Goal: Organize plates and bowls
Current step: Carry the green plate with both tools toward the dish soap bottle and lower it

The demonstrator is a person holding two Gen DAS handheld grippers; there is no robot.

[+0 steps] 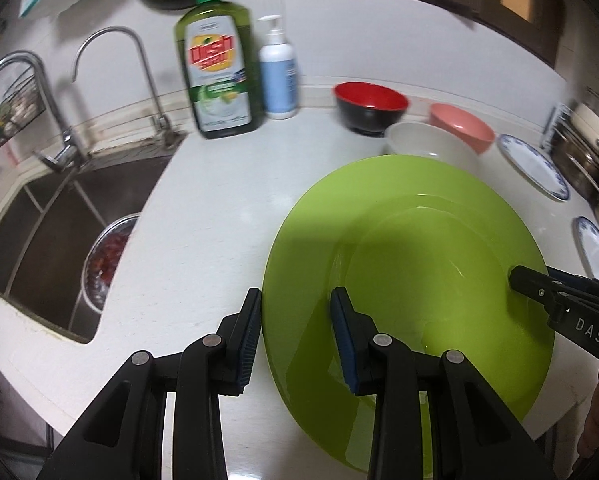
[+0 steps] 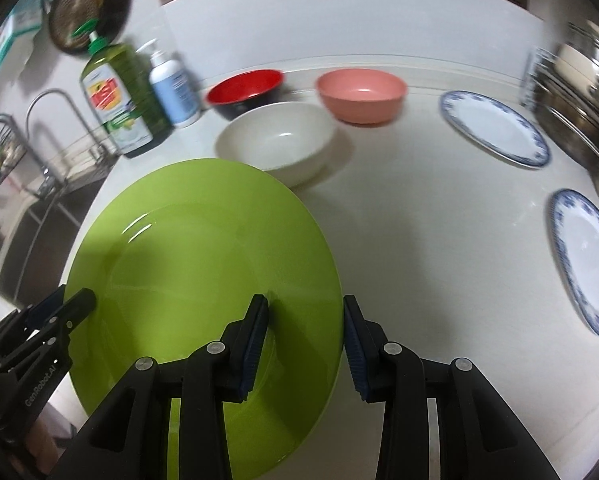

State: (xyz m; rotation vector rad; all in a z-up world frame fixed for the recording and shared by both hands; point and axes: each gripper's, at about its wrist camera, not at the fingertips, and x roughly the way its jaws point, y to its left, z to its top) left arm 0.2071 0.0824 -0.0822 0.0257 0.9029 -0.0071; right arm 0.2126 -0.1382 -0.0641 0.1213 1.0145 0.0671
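On the white bench beside the sink, a large green plate lies between the two grippers. The left gripper straddles the plate's left rim: its fingers stand apart, one outside the rim over bare bench and the other over the plate's surface, not pressed together on it. The right gripper straddles the opposite rim in the same way, one finger over the plate and one just past its edge, also spread. Whether any pad actually touches the plate is hard to tell through the fisheye blur. Behind the plate sit a white bowl, a red-and-black bowl and a pink bowl, close together. Two blue-rimmed white plates lie apart to the right. A green dish-soap bottle and a white pump bottle stand near the taps.
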